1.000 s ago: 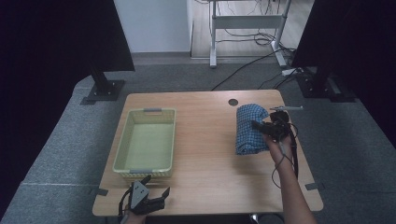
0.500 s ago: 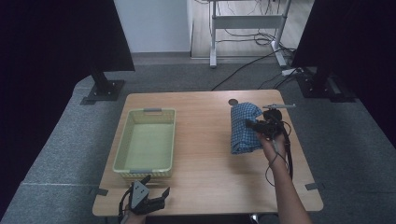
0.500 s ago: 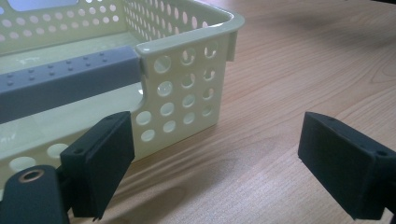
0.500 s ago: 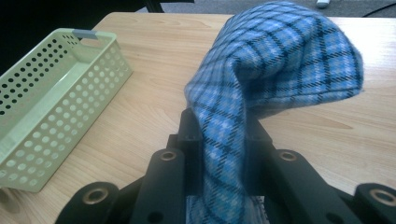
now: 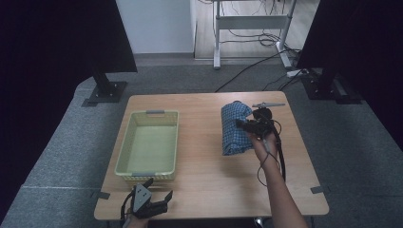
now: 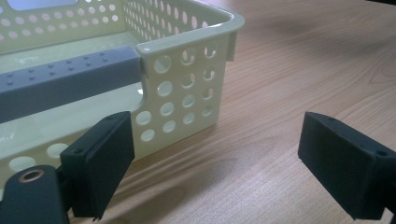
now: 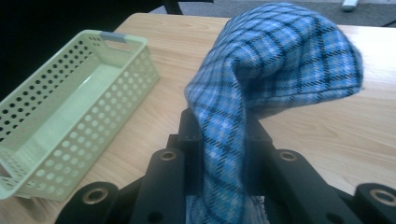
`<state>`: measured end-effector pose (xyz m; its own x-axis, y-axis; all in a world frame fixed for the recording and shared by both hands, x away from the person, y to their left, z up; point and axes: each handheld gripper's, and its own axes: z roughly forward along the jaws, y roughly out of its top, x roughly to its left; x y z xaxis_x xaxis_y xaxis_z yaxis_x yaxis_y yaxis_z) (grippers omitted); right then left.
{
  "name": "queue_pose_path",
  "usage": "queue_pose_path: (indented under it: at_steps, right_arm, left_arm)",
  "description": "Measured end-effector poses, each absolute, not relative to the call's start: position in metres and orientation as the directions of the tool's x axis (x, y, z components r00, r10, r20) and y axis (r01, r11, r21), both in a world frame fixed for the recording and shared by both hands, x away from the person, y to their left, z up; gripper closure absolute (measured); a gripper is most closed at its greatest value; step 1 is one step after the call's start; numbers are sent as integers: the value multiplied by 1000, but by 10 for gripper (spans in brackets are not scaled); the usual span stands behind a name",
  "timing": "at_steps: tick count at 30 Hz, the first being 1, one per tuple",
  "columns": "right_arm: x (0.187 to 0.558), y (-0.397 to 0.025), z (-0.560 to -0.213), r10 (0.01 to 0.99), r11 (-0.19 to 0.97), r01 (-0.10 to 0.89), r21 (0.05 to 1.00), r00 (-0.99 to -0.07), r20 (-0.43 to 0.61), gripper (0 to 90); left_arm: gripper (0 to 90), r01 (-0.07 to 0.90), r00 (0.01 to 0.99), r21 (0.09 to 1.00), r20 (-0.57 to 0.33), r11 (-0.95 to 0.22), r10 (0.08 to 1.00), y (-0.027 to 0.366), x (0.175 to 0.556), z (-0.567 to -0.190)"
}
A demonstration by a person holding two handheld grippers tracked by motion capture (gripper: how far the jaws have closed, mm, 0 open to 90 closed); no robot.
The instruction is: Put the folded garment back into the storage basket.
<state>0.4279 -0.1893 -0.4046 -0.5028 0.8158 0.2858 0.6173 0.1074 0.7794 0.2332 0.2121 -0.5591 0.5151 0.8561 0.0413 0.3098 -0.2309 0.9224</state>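
A blue plaid cloth (image 5: 233,128) lies bunched on the right half of the wooden table (image 5: 204,161). My right gripper (image 5: 248,126) is shut on the cloth's right edge and holds that edge raised off the wood. In the right gripper view the cloth (image 7: 275,70) arches up out of the closed jaws. A pale green perforated basket (image 5: 148,145) with grey handles stands on the left half, with nothing in it. My left gripper (image 5: 153,202) rests open at the table's front edge, just before the basket's near wall (image 6: 182,93), with nothing between its fingers (image 6: 100,163).
A thin metal tool (image 5: 268,104) lies near the table's far right edge. Black stands (image 5: 102,85) and cables sit on the grey floor beyond the table. Bare wood separates basket and cloth.
My right gripper has drawn the cloth's edge leftward and up, bunching the cloth toward the table's middle. The left gripper has stayed put.
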Motion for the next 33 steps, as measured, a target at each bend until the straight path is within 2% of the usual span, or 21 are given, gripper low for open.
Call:
queue_pose_path:
  at_steps: [33]
  right_arm:
    - [438,-92,-395,724,153,596,789,-611,321,745]
  left_arm:
    - [109,316,512,922,34,-225,858,213,233,-559]
